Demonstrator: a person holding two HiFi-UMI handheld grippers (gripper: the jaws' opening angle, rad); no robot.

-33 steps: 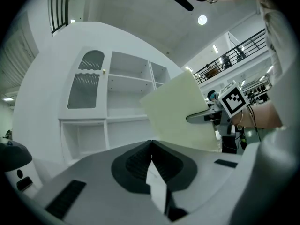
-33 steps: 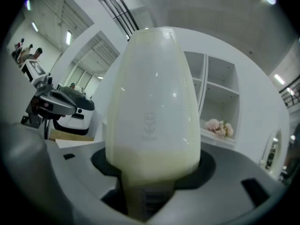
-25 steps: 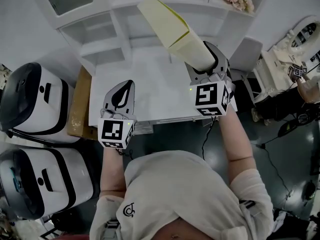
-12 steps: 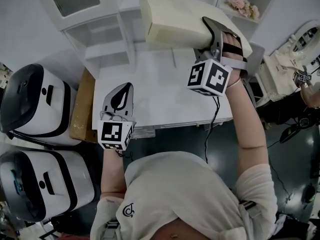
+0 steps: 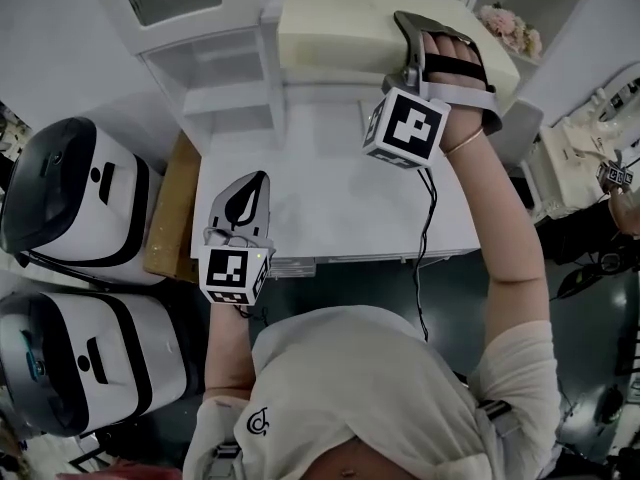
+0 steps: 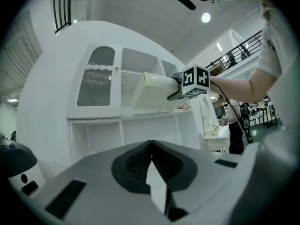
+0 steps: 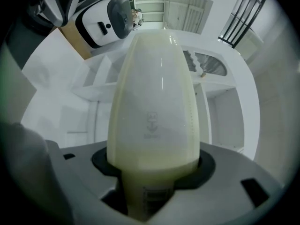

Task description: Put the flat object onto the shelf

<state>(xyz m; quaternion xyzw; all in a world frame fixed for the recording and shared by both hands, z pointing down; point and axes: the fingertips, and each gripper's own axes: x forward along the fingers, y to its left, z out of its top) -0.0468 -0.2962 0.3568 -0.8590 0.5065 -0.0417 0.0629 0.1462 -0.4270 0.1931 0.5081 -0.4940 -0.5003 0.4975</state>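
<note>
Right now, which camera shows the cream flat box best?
The head view: the cream flat box shows its broad face, gripped by the right gripper. The left gripper view shows it small, from the side, before the shelf unit; the right gripper view shows it foreshortened, end-on.

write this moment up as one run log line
right claw: shut on flat cream box | box: held level before shelf unit, not released | left claw: shut, empty, over white table
</note>
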